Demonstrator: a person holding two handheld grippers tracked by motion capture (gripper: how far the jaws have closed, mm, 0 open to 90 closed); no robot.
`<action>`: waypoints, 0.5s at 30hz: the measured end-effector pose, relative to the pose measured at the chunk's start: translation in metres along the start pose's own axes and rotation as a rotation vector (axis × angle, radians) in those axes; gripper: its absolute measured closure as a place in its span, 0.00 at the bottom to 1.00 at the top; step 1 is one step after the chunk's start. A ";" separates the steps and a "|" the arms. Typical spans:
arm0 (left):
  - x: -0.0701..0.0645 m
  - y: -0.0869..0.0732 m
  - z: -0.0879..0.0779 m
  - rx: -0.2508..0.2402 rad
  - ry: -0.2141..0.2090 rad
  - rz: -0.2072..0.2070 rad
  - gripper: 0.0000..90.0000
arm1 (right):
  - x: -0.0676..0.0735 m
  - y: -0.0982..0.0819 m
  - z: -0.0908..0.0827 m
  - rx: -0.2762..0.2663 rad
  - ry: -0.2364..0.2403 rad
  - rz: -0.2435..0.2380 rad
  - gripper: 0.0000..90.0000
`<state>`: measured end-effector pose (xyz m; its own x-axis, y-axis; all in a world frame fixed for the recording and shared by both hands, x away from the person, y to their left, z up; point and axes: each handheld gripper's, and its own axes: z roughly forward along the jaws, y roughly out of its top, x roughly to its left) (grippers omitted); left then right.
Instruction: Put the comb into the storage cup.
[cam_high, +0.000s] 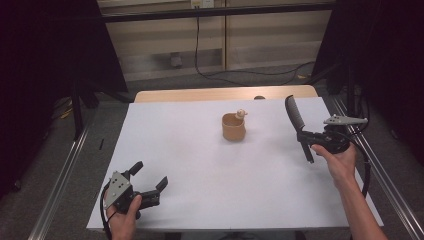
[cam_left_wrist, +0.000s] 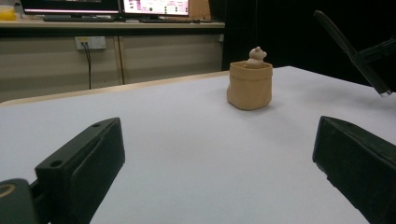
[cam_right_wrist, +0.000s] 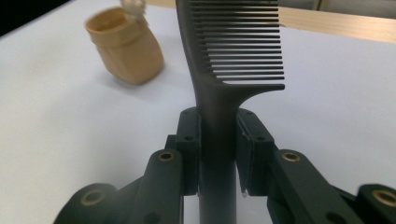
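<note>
A black comb (cam_high: 296, 117) (cam_right_wrist: 233, 56) stands tilted in my right gripper (cam_high: 303, 136) (cam_right_wrist: 218, 135), whose jaws are shut on its handle just below the teeth; the handle's end sticks out below the jaws. A tan pot (cam_high: 233, 127) (cam_left_wrist: 250, 85) (cam_right_wrist: 126, 46) with a small bear figure (cam_high: 241, 114) (cam_left_wrist: 256, 56) on its rim sits on the white table top (cam_high: 200, 165), left of the comb. My left gripper (cam_high: 148, 181) (cam_left_wrist: 219, 163) rests at the near left of the table, open, with nothing between its jaws. The comb (cam_left_wrist: 350, 51) also appears at the right of the left gripper view.
The white table top ends at a wooden strip (cam_high: 225, 93) at the back. Metal rails (cam_high: 60, 185) run along both sides. A cable (cam_high: 200, 55) hangs on the far wall. Monitors (cam_left_wrist: 107, 6) stand on a bench behind.
</note>
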<state>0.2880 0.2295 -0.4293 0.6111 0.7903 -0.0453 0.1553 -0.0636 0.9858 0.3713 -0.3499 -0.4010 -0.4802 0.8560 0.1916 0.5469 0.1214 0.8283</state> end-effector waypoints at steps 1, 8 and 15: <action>0.000 0.000 0.000 0.001 -0.001 0.000 0.03 | 0.001 0.000 0.000 -0.010 -0.002 -0.003 0.81; 0.000 0.000 0.000 0.001 -0.001 -0.002 0.03 | 0.008 0.005 -0.004 -0.085 0.022 -0.031 0.81; 0.000 0.000 0.000 -0.004 -0.004 -0.003 0.03 | 0.014 0.008 -0.004 -0.136 0.043 -0.057 0.81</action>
<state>0.2880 0.2300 -0.4291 0.6141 0.7877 -0.0489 0.1541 -0.0590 0.9863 0.3662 -0.3389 -0.3891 -0.5383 0.8270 0.1618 0.4211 0.0977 0.9017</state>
